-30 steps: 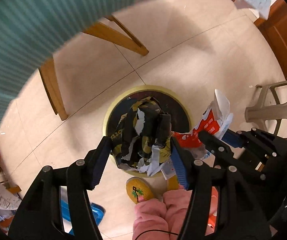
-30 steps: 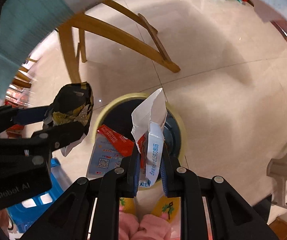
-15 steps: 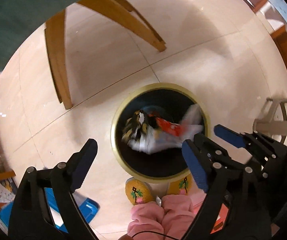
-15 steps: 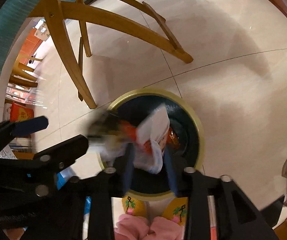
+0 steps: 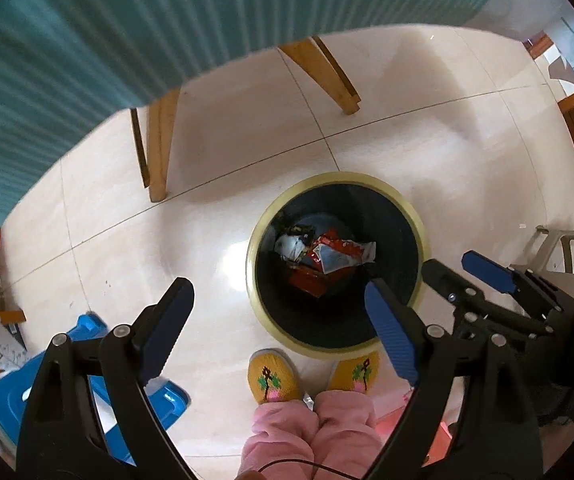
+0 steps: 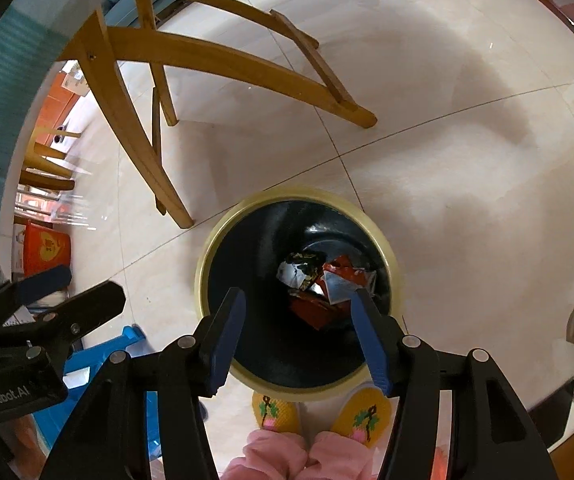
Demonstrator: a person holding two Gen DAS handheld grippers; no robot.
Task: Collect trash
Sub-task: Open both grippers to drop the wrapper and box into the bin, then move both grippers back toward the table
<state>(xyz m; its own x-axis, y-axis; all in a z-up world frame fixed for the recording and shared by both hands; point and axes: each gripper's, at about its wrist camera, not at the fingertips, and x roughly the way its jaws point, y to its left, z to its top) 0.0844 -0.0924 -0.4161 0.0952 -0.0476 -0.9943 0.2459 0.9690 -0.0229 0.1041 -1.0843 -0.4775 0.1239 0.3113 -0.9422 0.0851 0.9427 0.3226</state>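
Observation:
A round bin with a yellow rim (image 5: 418, 236) (image 6: 203, 256) stands on the tiled floor below both grippers. Crumpled wrappers (image 5: 323, 254) (image 6: 323, 284), red, silver and black-yellow, lie at its bottom. My left gripper (image 5: 275, 320) is open and empty, held above the bin's left edge. My right gripper (image 6: 297, 318) is open and empty, held above the bin's mouth. The right gripper also shows at the right of the left wrist view (image 5: 467, 272), and the left gripper at the left of the right wrist view (image 6: 67, 288).
Wooden table legs (image 5: 159, 148) (image 6: 135, 120) stand behind the bin under a teal tablecloth (image 5: 167, 28). A blue plastic stool (image 5: 87, 364) (image 6: 99, 364) is at the lower left. The person's yellow slippers (image 5: 273, 376) (image 6: 275, 410) stand just before the bin. A grey plastic chair (image 5: 559, 244) is at the right.
Both grippers opened and let go of their wrappers, which fell into the bin. Both grippers rose higher above the bin.

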